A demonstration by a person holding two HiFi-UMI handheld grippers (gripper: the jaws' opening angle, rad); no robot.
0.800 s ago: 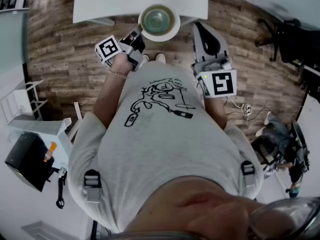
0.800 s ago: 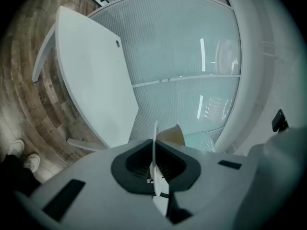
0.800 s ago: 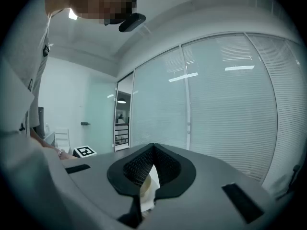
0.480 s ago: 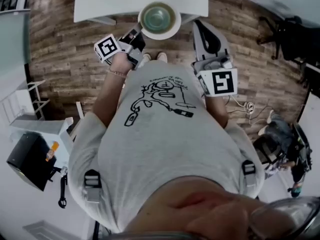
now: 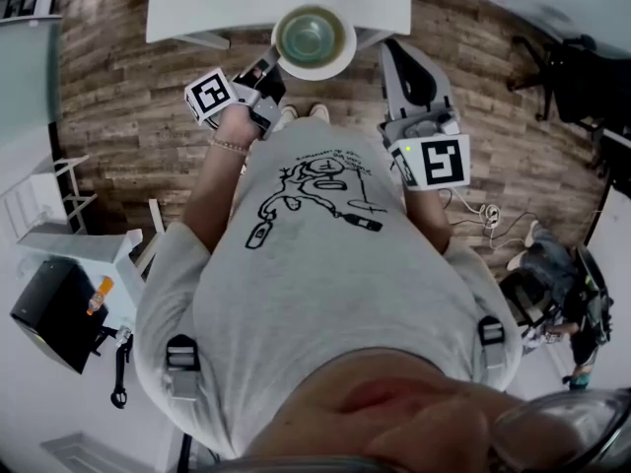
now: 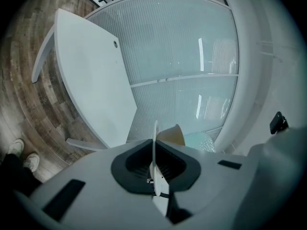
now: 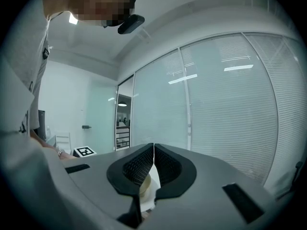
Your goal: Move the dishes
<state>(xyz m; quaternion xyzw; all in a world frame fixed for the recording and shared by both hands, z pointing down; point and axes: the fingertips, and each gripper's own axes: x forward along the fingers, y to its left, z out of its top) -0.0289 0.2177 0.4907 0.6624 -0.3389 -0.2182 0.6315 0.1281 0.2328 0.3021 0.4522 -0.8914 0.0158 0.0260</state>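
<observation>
The round cream plate [image 5: 344, 59] is clamped at its 8 o'clock rim by the left tool [image 5: 268, 67], with the white table [image 5: 217, 3] at 12 o'clock (right tool [image 7: 153, 150] pressed together).

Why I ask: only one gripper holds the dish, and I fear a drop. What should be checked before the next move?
1. Left gripper grip: jaws shut on the dish's thin rim. Ok.
2. Second support: right gripper is shut and away from the dish, with nothing seen held. Not ok.
3. Dish level: it looks round from above, but its tilt is unreadable. Cannot tell.
4. Dish resting on the table: it overlaps the near edge, but contact is unclear. Cannot tell.
5. Table surface beside the dish: bare where visible. Ok.
</observation>
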